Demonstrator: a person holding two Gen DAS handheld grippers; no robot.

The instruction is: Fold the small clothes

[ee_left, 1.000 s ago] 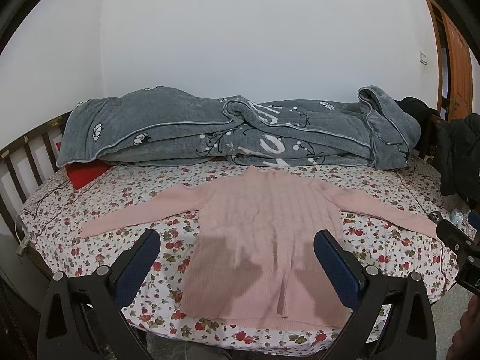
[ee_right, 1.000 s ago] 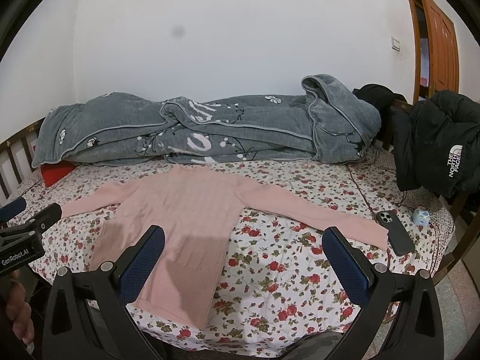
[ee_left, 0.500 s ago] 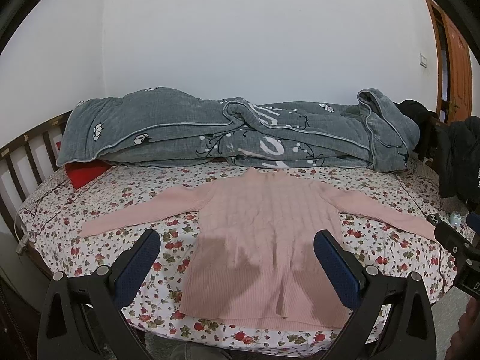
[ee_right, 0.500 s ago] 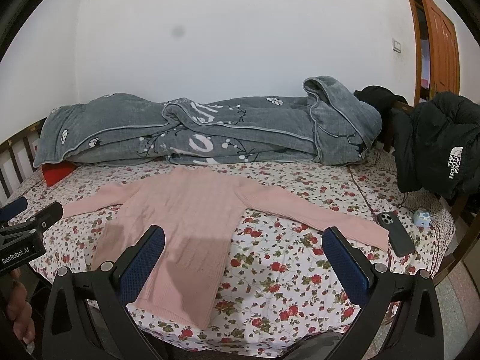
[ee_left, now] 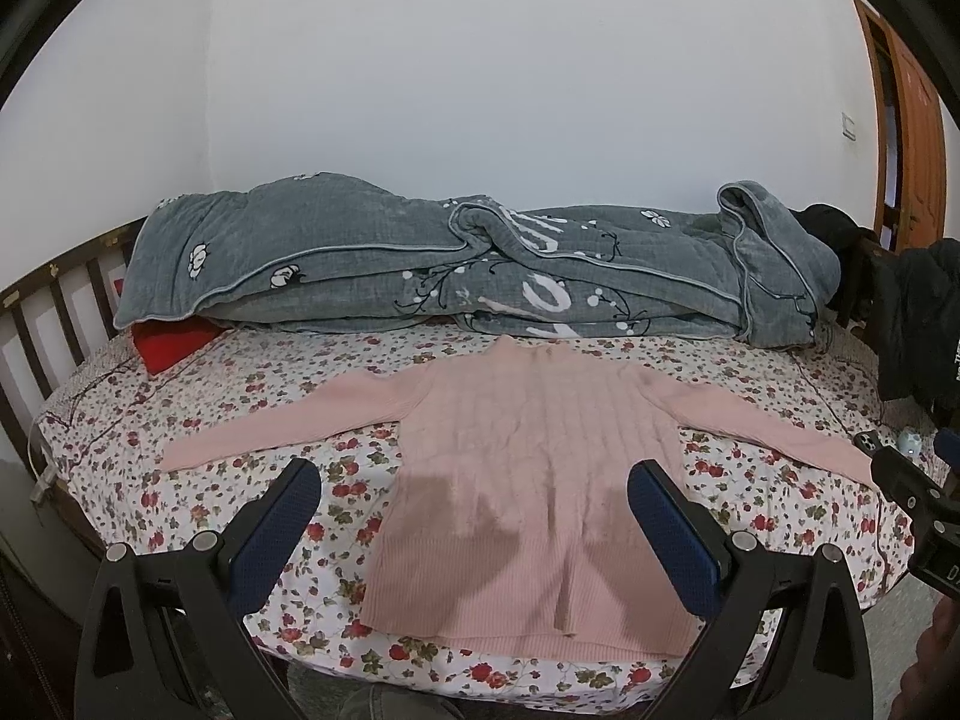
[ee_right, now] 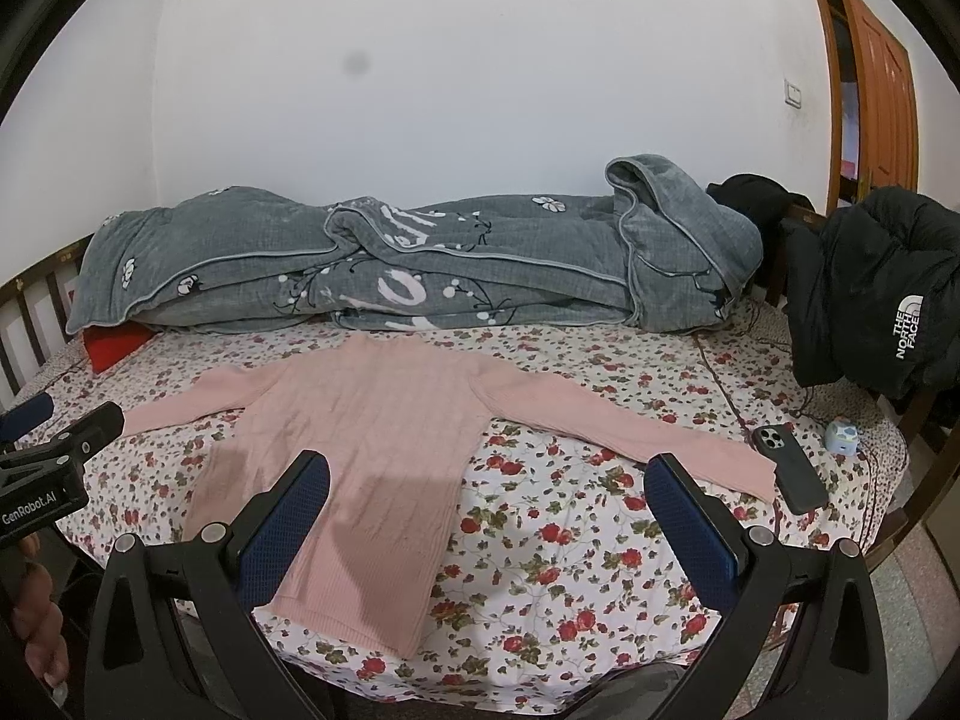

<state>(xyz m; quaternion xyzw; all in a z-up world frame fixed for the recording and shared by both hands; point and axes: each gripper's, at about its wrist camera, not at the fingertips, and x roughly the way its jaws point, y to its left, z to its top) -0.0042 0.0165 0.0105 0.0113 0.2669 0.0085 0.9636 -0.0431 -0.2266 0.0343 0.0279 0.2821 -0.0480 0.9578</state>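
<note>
A pink knit sweater (ee_left: 540, 456) lies flat on the floral bed sheet (ee_left: 198, 498), sleeves spread out to both sides, hem toward me. It also shows in the right wrist view (ee_right: 360, 438). My left gripper (ee_left: 474, 480) is open and empty, held above the sweater's hem near the bed's front edge. My right gripper (ee_right: 486, 474) is open and empty, over the sheet just right of the sweater's body. Neither touches the cloth.
A grey quilt (ee_left: 480, 264) is bundled along the back against the wall, a red pillow (ee_left: 171, 339) under its left end. A phone (ee_right: 789, 468) and a small blue object (ee_right: 843, 438) lie by the right sleeve's cuff. A black jacket (ee_right: 882, 300) hangs at right. A wooden headboard (ee_left: 54, 306) stands left.
Both views have dropped slightly, so both grippers have shifted a little. The sweater has not moved and both grippers stay open.
</note>
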